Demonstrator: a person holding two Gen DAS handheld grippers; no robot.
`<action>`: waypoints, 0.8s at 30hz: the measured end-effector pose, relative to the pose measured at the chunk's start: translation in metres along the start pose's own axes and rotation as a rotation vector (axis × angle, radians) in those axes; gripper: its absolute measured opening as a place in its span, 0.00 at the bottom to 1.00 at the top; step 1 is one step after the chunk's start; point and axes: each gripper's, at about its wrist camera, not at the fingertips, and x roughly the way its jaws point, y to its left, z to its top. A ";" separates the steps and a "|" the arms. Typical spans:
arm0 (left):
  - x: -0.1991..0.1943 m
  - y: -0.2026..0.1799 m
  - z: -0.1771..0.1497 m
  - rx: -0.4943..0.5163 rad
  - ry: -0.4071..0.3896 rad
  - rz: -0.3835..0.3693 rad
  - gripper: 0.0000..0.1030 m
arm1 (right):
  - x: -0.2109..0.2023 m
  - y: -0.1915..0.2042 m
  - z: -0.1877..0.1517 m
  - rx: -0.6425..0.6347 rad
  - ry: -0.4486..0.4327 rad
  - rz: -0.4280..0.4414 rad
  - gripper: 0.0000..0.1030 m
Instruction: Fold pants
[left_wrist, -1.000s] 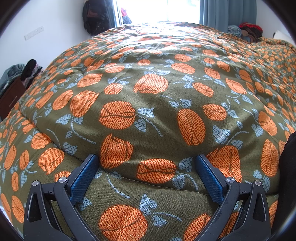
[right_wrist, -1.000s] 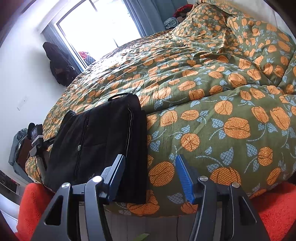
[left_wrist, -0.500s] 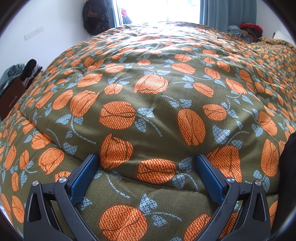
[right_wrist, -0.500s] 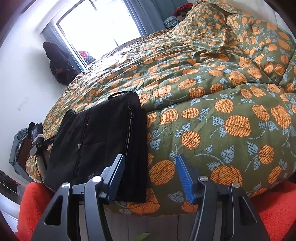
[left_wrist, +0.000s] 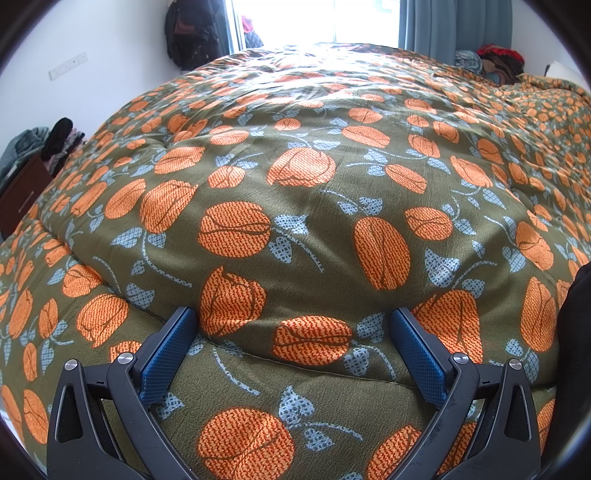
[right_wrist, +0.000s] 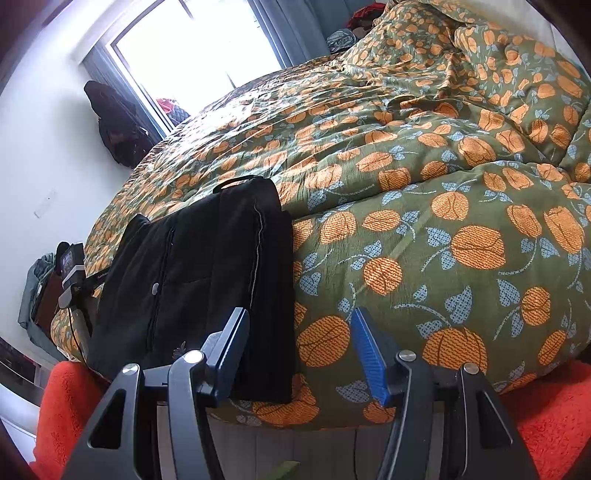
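Lower left of frame, folded black pants (right_wrist: 192, 280) overhang the bed (right_wrist: 424, 192) edge and could slide; both grippers' fingers (right_wrist: 231, 354) gape empty.

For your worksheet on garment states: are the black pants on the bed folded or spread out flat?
Folded. The black pants form a compact stacked rectangle on the comforter, with layered edges along the right side and no separate legs visible.

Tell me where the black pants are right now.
In the right wrist view, the black pants lie folded on the floral duvet at the bed's near edge, left of the right gripper.
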 end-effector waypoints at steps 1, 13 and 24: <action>0.000 0.000 0.000 0.000 0.000 0.000 0.99 | 0.000 -0.001 0.000 0.002 0.001 0.000 0.56; 0.000 0.000 0.000 0.000 0.000 0.000 0.99 | -0.003 -0.002 0.002 -0.003 -0.016 -0.012 0.58; 0.000 0.000 0.000 0.000 0.000 0.000 1.00 | 0.006 0.002 0.002 -0.023 0.008 -0.077 0.61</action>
